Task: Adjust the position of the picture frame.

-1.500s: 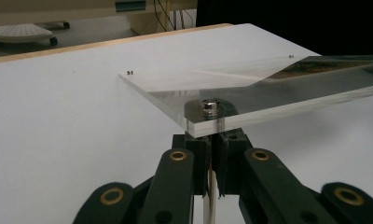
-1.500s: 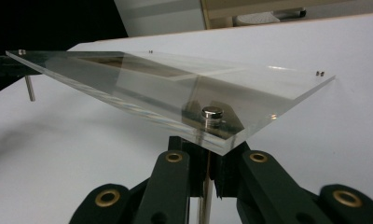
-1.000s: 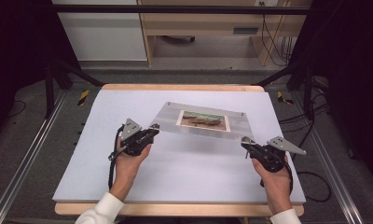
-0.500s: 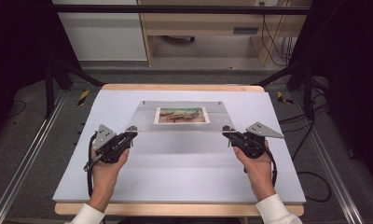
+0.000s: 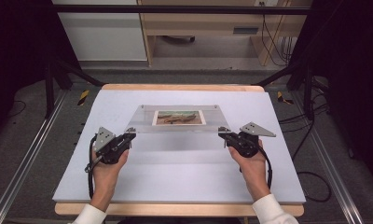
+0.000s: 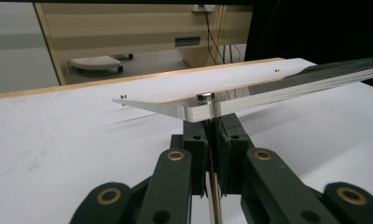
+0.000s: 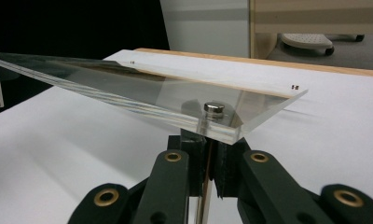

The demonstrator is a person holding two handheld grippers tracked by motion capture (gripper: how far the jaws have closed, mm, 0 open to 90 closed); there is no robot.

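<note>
Left gripper view: jaws hide the acrylic frame's point(image 6: 250, 91) leg.

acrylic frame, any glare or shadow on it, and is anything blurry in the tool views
High view: the clear acrylic frame casts a soft grey shadow on the white table just in front of it. Left gripper view: its underside mirrors the wooden table edge; the near black jaws look soft. Right gripper view: the panel shows streaky reflections, the metal stud is sharp, and the background is blurred.
</note>
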